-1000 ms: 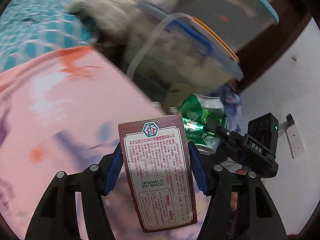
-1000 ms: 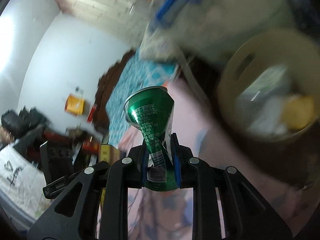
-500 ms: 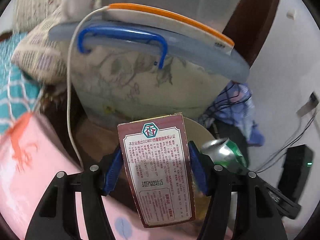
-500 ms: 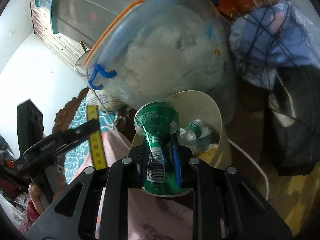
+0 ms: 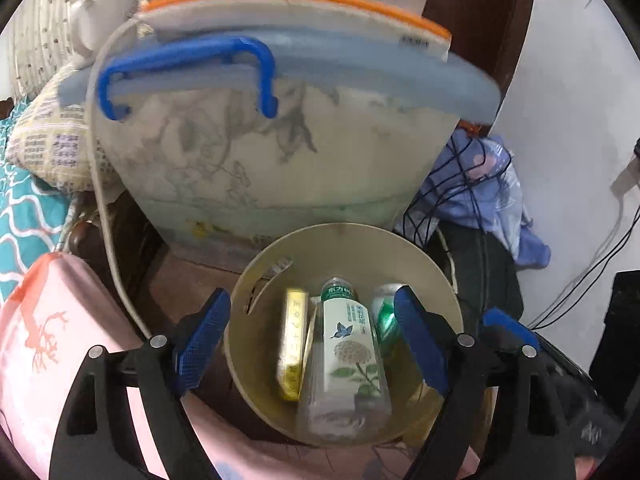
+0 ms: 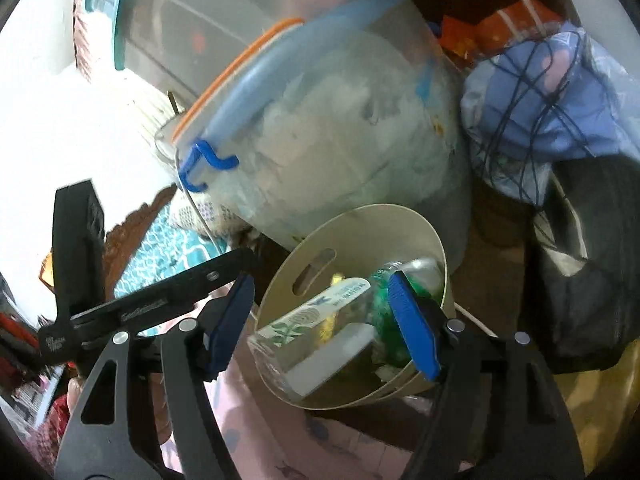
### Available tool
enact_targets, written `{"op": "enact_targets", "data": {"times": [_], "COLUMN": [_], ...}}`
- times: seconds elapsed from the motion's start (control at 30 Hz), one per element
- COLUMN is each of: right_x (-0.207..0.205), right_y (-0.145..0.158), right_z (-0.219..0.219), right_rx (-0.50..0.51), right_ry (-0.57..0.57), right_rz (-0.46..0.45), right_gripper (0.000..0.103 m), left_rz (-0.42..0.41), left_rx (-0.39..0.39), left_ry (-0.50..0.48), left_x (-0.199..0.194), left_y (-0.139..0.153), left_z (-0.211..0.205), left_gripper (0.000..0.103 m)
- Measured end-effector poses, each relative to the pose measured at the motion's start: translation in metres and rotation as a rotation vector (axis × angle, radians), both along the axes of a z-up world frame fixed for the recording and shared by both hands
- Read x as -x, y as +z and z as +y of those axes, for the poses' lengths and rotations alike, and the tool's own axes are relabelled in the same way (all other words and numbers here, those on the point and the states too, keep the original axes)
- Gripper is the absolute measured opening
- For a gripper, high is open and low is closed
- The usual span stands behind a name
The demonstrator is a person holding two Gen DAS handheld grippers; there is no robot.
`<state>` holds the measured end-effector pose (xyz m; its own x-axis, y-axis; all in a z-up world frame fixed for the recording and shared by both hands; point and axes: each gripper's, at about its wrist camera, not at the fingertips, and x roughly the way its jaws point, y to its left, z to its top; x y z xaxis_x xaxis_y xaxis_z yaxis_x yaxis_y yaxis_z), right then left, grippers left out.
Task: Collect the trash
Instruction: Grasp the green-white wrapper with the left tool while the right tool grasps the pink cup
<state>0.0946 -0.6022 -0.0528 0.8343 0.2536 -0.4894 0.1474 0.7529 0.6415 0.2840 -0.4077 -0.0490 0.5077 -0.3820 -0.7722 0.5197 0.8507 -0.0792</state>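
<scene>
A beige waste bin (image 5: 344,232) stands below both grippers. In it lie a clear plastic bottle with a flowered label (image 5: 348,344), a carton showing its yellow side (image 5: 294,344) and a crushed green can (image 5: 386,316). My left gripper (image 5: 310,340) hovers over the bin, its jaws opening with nothing between the pads. My right gripper (image 6: 322,324) hangs over the bin (image 6: 384,210) too, jaws opening and empty; the bottle (image 6: 320,316) and the can (image 6: 382,304) lie beneath it. One of the left gripper's fingers (image 6: 192,288) shows at the left of the right wrist view.
A big translucent tub with a blue lid and handle (image 5: 280,152) crowds the bin from behind, another box stacked on it. A blue cloth bundle with dark cords (image 5: 480,184) and a dark bag (image 6: 588,280) lie to the right. Pink bedding (image 5: 52,320) is at the near left.
Both grippers swung over the bin and opened. The carton left the left gripper and the green can left the right one; both now lie in the bin.
</scene>
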Motion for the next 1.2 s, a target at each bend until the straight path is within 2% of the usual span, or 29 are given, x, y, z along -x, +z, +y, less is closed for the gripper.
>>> {"op": "enact_targets", "data": {"times": [0.23, 0.43, 0.6, 0.73, 0.83, 0.93, 1.07, 1.2], "right_x": [0.012, 0.011, 0.008, 0.009, 0.014, 0.025, 0.039, 0.051], "right_y": [0.013, 0.022, 0.023, 0.015, 0.01, 0.004, -0.004, -0.012], "right_z": [0.015, 0.063, 0.134, 0.201, 0.248, 0.304, 0.36, 0.401], "right_rx": [-0.051, -0.074, -0.07, -0.078, -0.083, -0.061, -0.023, 0.015], "right_ry": [0.037, 0.157, 0.331, 0.504, 0.623, 0.754, 0.87, 0.941], "right_rz": [-0.036, -0.053, -0.031, 0.026, 0.067, 0.109, 0.154, 0.207], "right_gripper": [0.071, 0.07, 0.07, 0.069, 0.069, 0.069, 0.07, 0.07], "left_rz": [0.04, 0.052, 0.07, 0.02, -0.015, -0.004, 0.055, 0.125], "left_rx": [0.132, 0.129, 0.136, 0.097, 0.039, 0.045, 0.06, 0.095], "left_ry": [0.073, 0.177, 0.349, 0.493, 0.641, 0.822, 0.979, 0.989], "left_x": [0.047, 0.111, 0.175, 0.235, 0.281, 0.329, 0.374, 0.401], "left_y": [0.022, 0.021, 0.022, 0.034, 0.043, 0.043, 0.024, -0.001], "left_z": [0.058, 0.139, 0.24, 0.32, 0.382, 0.453, 0.514, 0.528], "left_gripper": [0.08, 0.08, 0.08, 0.08, 0.08, 0.08, 0.08, 0.08]}}
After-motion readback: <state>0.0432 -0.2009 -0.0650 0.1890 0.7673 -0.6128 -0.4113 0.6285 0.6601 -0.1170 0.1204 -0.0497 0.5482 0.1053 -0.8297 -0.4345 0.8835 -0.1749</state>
